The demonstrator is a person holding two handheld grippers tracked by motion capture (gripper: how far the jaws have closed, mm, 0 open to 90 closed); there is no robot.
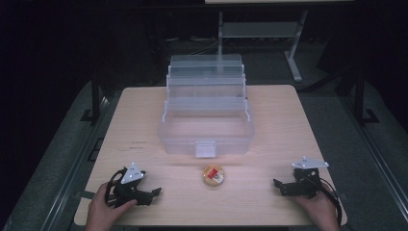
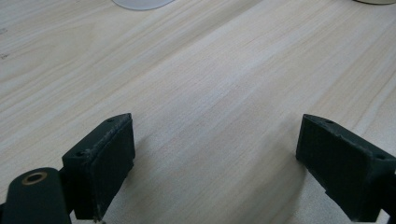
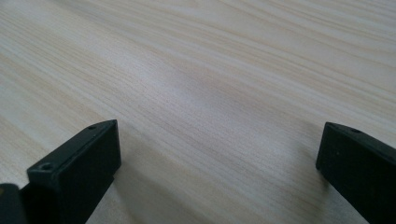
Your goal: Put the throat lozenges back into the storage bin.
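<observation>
A clear plastic tiered box [image 1: 207, 115] stands open at the middle of the wooden table [image 1: 279, 120]. A small round container [image 1: 213, 175] with a red and yellow top lies just in front of it. My left gripper [image 1: 153, 193] rests near the front left edge, held by a hand, pointing right toward the container. Its jaws stand wide apart over bare wood [image 2: 215, 154]. My right gripper [image 1: 279, 185] rests at the front right, pointing left, also open over bare wood [image 3: 215, 163]. Nothing lies between either pair of jaws.
The box's latch tab [image 1: 205, 148] faces me. Dark floor surrounds the table, with a metal stand [image 1: 293, 57] behind it. The pale base of the box [image 2: 140, 3] peeks in at the top of the left gripper view.
</observation>
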